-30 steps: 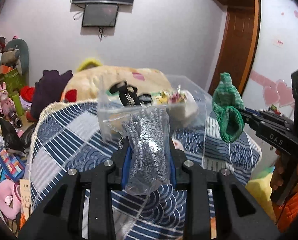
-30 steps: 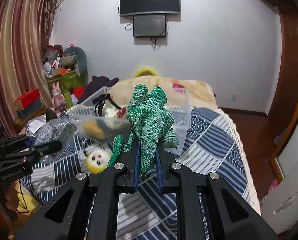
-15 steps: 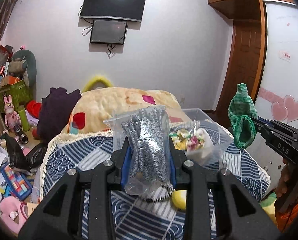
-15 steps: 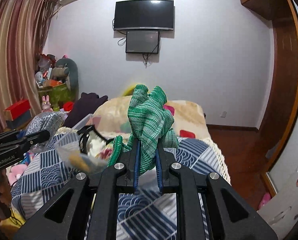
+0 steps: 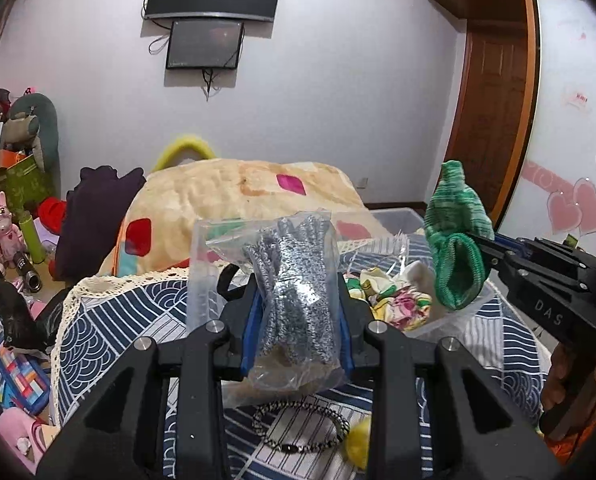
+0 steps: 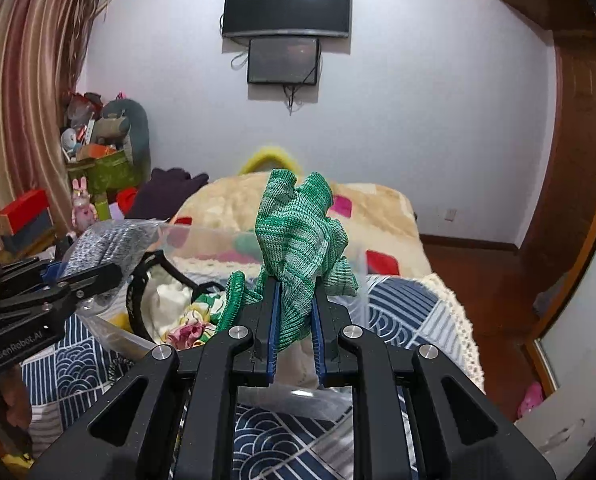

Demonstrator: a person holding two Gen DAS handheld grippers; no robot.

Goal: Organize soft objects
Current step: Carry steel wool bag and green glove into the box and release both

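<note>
My left gripper (image 5: pixel 298 312) is shut on a clear bag of grey knitted gloves (image 5: pixel 294 280), held upright over the bed. My right gripper (image 6: pixel 294 304) is shut on a green knitted glove (image 6: pixel 298 236); it also shows in the left wrist view (image 5: pixel 456 236). A clear plastic bin (image 6: pixel 202 240) on the bed holds soft items: flowered cloth (image 5: pixel 394 300) and a black strap (image 6: pixel 138 300). Both held items hang above or just before the bin. The left gripper with the grey bag shows at the left of the right wrist view (image 6: pixel 98 276).
The bed has a blue patterned cover (image 6: pixel 394 312) and a cream blanket (image 5: pixel 234 200). A black-and-white bracelet (image 5: pixel 298 428) and a yellow thing (image 5: pixel 358 444) lie near me. Toys and boxes crowd the floor at the left (image 5: pixel 14 240). A wooden door (image 5: pixel 494 120) stands at the right.
Both grippers, which rose between the earlier frames, have now come down and forward toward the bin, still holding their items. The bin now sits close below the green glove.
</note>
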